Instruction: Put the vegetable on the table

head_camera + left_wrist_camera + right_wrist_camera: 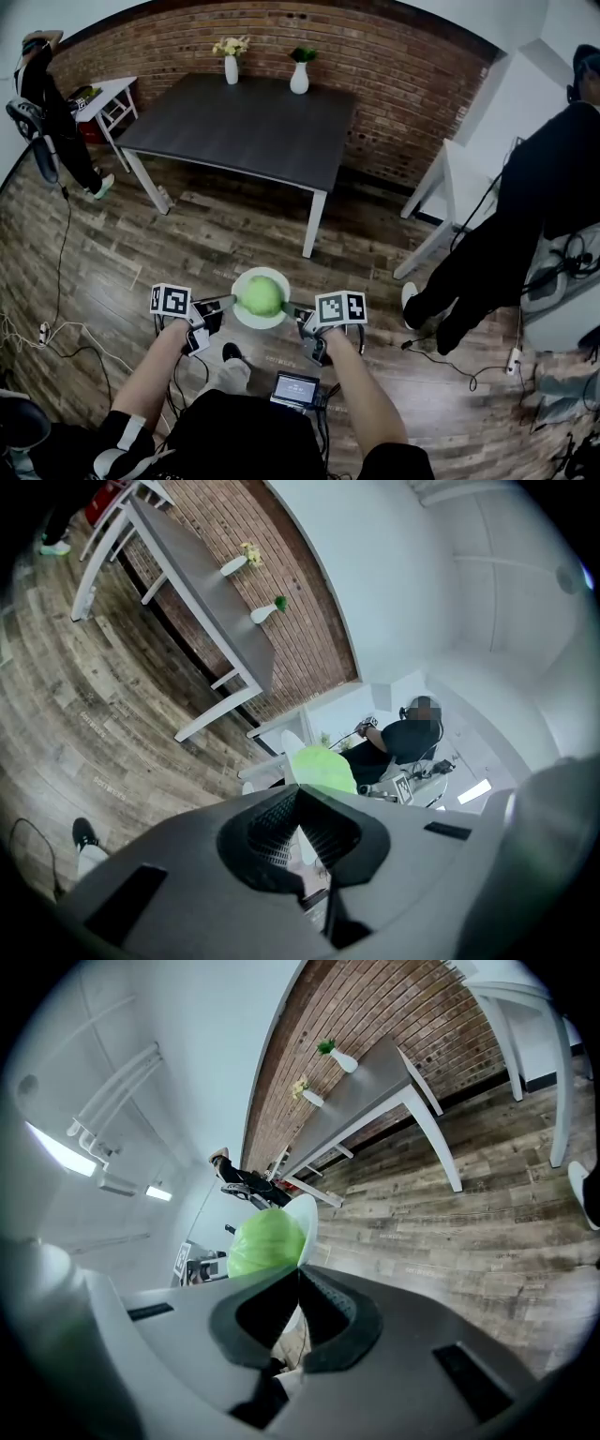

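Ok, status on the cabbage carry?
Left tool and right tool shut on plate rim. Cabbage on plate, above floor. Table ahead, vases at far edge.

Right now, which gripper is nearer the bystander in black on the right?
Right. The right gripper clamps the plate by its rim on the side of the bystander. The left gripper clamps the opposite rim, with the cabbage between them.

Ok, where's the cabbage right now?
In the head view the cabbage sits low centre on the white plate, carried above the floor between the left gripper and right gripper, short of the dark table.
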`<state>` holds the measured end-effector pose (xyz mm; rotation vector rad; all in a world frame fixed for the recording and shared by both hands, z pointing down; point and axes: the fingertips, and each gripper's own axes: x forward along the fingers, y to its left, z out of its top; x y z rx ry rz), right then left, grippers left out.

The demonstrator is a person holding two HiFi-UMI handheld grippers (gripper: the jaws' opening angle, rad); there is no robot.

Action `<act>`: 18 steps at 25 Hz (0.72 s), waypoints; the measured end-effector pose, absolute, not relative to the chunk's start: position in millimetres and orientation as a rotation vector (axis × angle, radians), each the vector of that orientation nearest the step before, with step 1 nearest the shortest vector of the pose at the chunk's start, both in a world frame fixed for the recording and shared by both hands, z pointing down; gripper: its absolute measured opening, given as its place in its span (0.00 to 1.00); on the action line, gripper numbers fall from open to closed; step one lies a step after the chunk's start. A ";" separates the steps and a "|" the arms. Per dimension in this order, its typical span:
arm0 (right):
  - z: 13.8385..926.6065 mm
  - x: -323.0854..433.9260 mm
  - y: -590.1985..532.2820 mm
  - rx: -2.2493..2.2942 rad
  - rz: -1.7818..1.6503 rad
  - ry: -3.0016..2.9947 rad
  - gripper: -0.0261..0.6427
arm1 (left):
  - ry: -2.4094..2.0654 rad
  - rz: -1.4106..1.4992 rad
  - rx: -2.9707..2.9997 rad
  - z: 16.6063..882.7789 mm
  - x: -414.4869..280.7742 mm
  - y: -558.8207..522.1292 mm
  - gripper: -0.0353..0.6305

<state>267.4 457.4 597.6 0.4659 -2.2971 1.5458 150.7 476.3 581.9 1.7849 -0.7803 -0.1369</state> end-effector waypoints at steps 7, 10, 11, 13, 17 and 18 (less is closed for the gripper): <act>606.9 229.6 401.0 0.483 1.560 -2.287 0.06 | -0.760 -0.139 1.781 592.2 113.3 417.6 0.06; 607.6 204.7 373.5 0.507 1.560 -2.290 0.06 | -0.745 -0.130 1.803 592.7 88.0 388.4 0.06; 606.0 195.4 362.9 0.516 1.559 -2.290 0.06 | -0.739 -0.126 1.808 591.1 78.8 377.6 0.06; 601.2 176.9 341.1 0.535 1.564 -2.289 0.06 | -0.727 -0.115 1.818 586.3 60.1 354.7 0.06; 592.4 142.2 300.7 0.564 1.568 -2.300 0.06 | -0.705 -0.098 1.865 574.8 25.8 310.2 0.06; 591.1 135.0 291.7 0.568 1.569 -2.303 0.06 | -0.701 -0.098 1.863 574.3 18.5 301.1 0.06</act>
